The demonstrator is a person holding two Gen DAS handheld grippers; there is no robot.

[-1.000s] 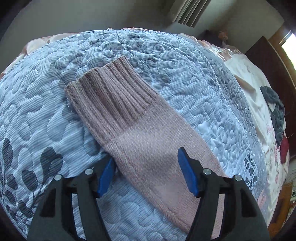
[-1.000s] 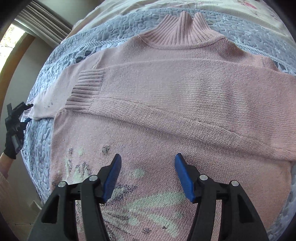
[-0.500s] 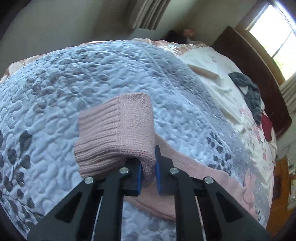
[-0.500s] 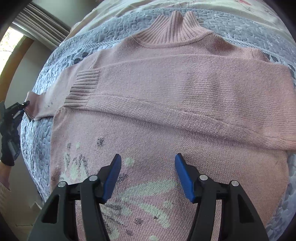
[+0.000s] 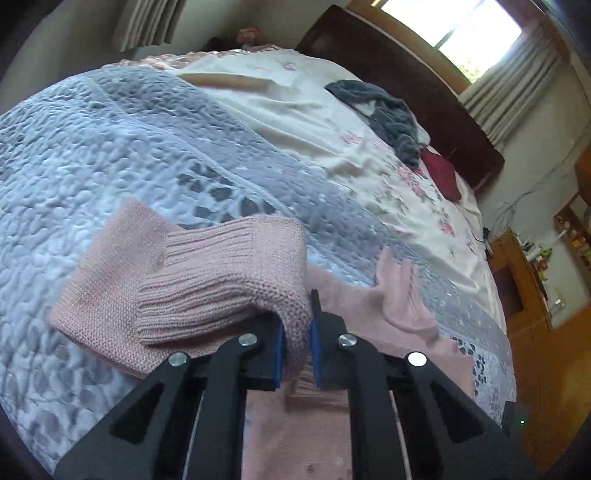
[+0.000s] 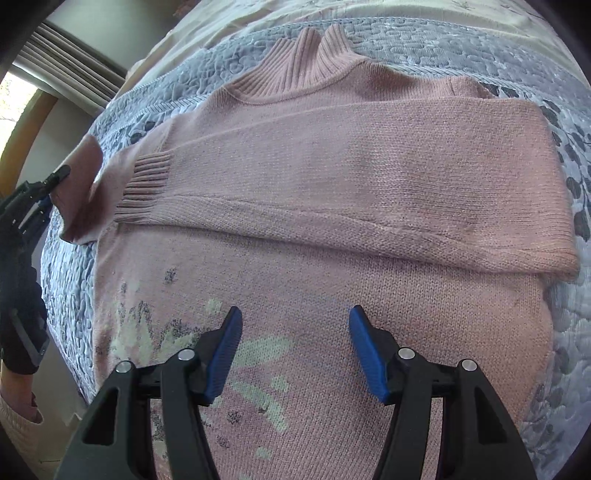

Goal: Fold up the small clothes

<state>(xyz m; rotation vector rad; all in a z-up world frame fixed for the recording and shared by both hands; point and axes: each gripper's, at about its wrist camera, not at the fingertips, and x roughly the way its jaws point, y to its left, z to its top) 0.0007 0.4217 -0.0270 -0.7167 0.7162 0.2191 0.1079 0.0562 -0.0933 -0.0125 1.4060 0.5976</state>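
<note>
Pinching sleeve (image 5: 221, 280) w/ left gripper (image 5: 295, 347), right gripper (image 6: 295, 350) spread above sweater (image 6: 332, 184)

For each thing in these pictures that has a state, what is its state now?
Pink knitted sweater: flat on the quilt, one sleeve folded across the chest.
Other pink sleeve with ribbed cuff: lifted, doubled over.
Left gripper: shut on that sleeve.
Right gripper: open, above the sweater's patterned lower part.
Grey garment: crumpled on the bed.

A home bedroom: a wide bed under a blue-grey quilted bedspread (image 5: 110, 140) and a floral sheet (image 5: 413, 192), a dark wooden headboard (image 5: 406, 85), a curtained window (image 5: 480, 33), and a cluttered wooden dresser (image 5: 524, 280) beside the bed.
</note>
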